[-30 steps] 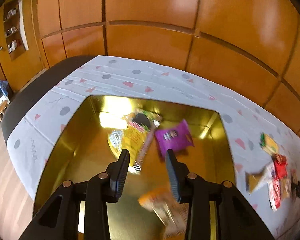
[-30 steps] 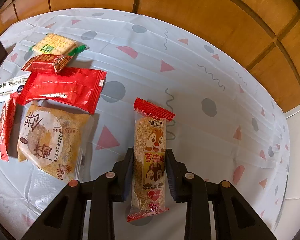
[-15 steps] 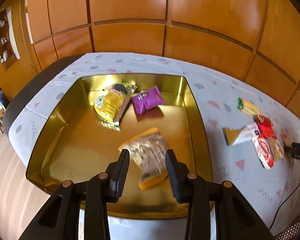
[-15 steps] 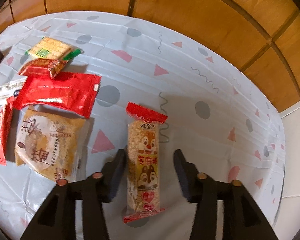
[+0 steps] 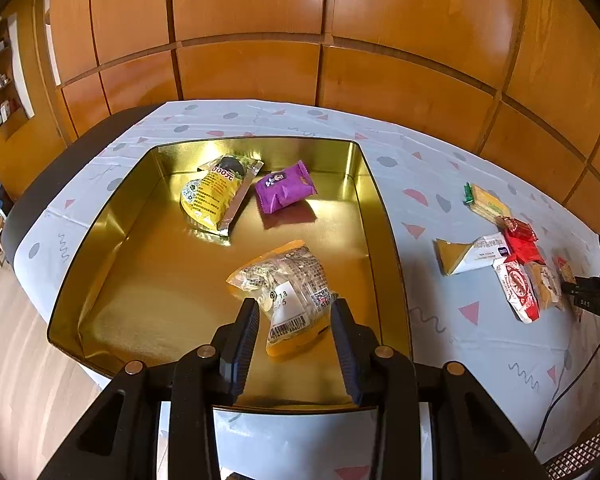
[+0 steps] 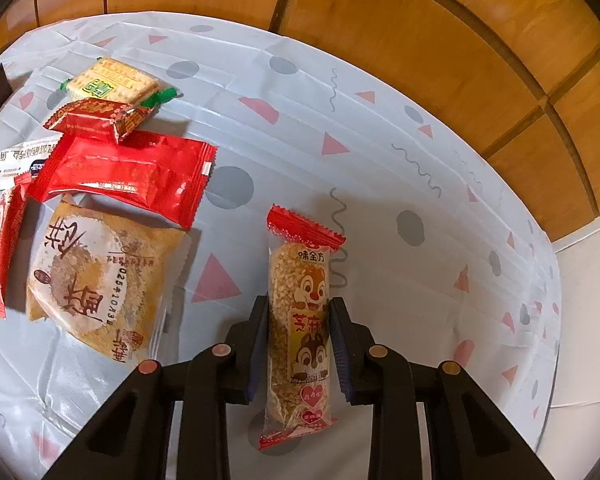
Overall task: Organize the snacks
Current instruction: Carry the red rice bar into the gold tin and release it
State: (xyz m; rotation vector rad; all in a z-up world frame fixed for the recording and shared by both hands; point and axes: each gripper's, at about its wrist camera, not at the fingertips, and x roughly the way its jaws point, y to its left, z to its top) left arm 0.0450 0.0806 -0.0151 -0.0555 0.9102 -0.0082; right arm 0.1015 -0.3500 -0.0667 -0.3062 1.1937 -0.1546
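At lower centre, the right gripper (image 6: pixel 299 312) has just closed, clamping the sesame bar (image 6: pixel 299 328); the left gripper (image 5: pixel 295 312) hangs part-open, empty, above the gold tin (image 5: pixel 140 264).

Shelf items (image 5: pixel 1 80) too small

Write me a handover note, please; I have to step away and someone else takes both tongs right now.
Right tongs: just closed on the squirrel sesame bar, which lies on the tablecloth.
Left tongs: open, empty, above the gold tin.
Done: three snacks in the tin: yellow packet, purple packet, clear-orange bag.
Left: move the bar, then the cracker pack, red packs, round cake and the rest.
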